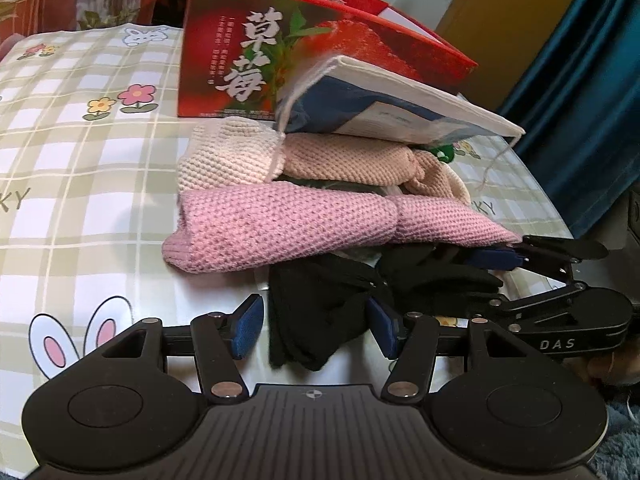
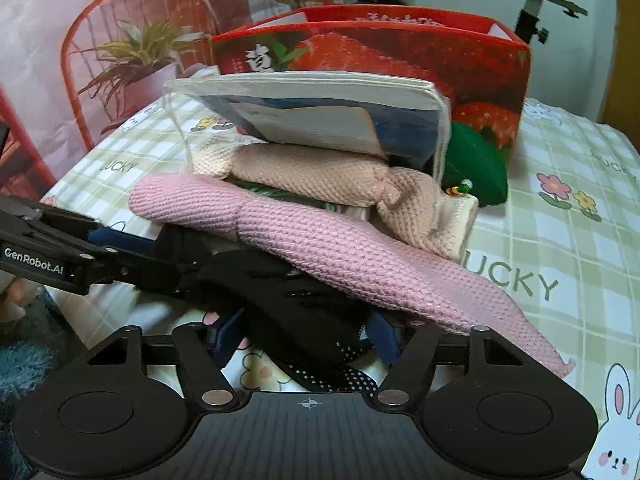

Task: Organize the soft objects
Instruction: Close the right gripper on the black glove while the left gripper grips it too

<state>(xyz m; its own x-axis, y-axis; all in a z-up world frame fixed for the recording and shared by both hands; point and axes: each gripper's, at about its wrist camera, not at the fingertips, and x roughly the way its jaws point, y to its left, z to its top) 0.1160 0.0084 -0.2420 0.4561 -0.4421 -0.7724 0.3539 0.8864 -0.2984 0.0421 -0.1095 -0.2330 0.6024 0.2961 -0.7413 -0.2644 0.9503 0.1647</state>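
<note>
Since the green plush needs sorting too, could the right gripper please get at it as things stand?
Probably not: the right gripper has its fingers seemingly closed on black fabric, and the pink knit and beige knit lie piled before the green plush.

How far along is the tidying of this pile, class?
Done: nothing visibly sorted; the strawberry box shows nothing inside from here. In hand: left gripper and right gripper both straddle the black fabric. Left: pink knit, beige knit, fabric pouch remain stacked.
</note>
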